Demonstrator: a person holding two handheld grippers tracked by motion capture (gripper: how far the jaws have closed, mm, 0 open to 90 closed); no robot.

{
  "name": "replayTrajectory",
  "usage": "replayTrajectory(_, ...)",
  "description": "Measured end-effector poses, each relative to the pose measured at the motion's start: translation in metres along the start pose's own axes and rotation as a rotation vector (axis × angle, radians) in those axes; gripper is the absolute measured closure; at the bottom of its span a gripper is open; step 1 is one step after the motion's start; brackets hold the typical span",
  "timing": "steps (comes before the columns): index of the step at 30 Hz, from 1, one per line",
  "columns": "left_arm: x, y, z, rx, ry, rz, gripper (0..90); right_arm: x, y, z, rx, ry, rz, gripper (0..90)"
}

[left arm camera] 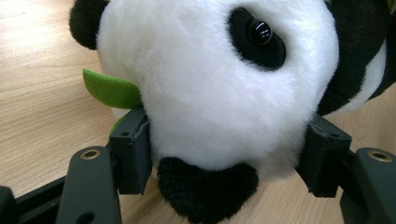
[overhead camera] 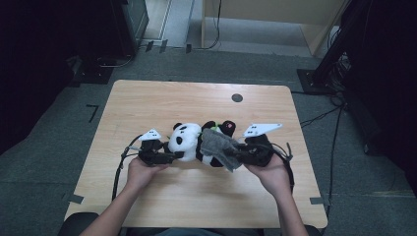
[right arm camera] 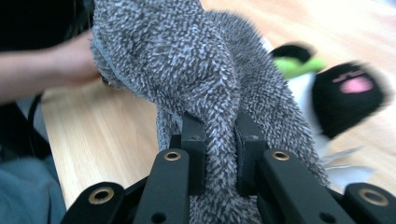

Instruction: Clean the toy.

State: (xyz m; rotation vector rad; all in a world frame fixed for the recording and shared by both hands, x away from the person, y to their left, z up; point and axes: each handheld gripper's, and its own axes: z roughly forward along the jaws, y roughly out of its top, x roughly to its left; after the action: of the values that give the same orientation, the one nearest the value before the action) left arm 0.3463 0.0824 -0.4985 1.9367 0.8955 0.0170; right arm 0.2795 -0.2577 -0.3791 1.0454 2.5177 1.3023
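A black-and-white panda plush [overhead camera: 187, 137] lies on its side mid-table. My left gripper [overhead camera: 172, 156] comes at it from the left. In the left gripper view, the pads [left arm camera: 135, 149] press both sides of the panda's white head [left arm camera: 219, 93], beside a green leaf [left arm camera: 109, 88]. A fuzzy grey cloth [overhead camera: 216, 145] drapes over the panda's body. My right gripper [overhead camera: 236, 155] is shut on it from the right. In the right gripper view, a fold of the grey cloth [right arm camera: 187, 60] is pinched between the jaws of the right gripper [right arm camera: 222, 140]. The panda's pink-padded foot [right arm camera: 350, 98] shows blurred behind.
The light wooden table [overhead camera: 147, 98] has a dark round hole [overhead camera: 237, 97] near its far edge. Cables trail from both grippers over the near edge. Black stands and cables sit on the floor around the table. The person's other hand [right arm camera: 70, 60] shows beyond the cloth.
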Motion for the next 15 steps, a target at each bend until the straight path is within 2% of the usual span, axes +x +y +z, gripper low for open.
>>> replayTrajectory(2, -0.001, 0.000, 0.000, 0.004, 0.003, 0.010, 31.7, 0.002, -0.005, 0.013, 0.040, -0.008, -0.017, 78.7)
replayTrajectory(4, -0.002, 0.000, 0.000, 0.008, 0.011, 0.021, 31.7, -0.001, -0.011, 0.020, 0.039, -0.003, -0.013, 78.7)
replayTrajectory(7, -0.002, 0.000, 0.000, 0.006, 0.007, 0.017, 31.6, -0.009, -0.016, 0.017, 0.018, -0.001, 0.012, 78.7)
replayTrajectory(10, -0.002, 0.000, 0.000, 0.010, 0.007, 0.018, 31.5, -0.016, -0.022, 0.013, 0.005, 0.011, 0.060, 78.6)
replayTrajectory(15, -0.002, 0.001, 0.000, 0.015, 0.008, 0.018, 31.1, -0.027, -0.032, 0.009, 0.010, -0.020, 0.106, 78.6)
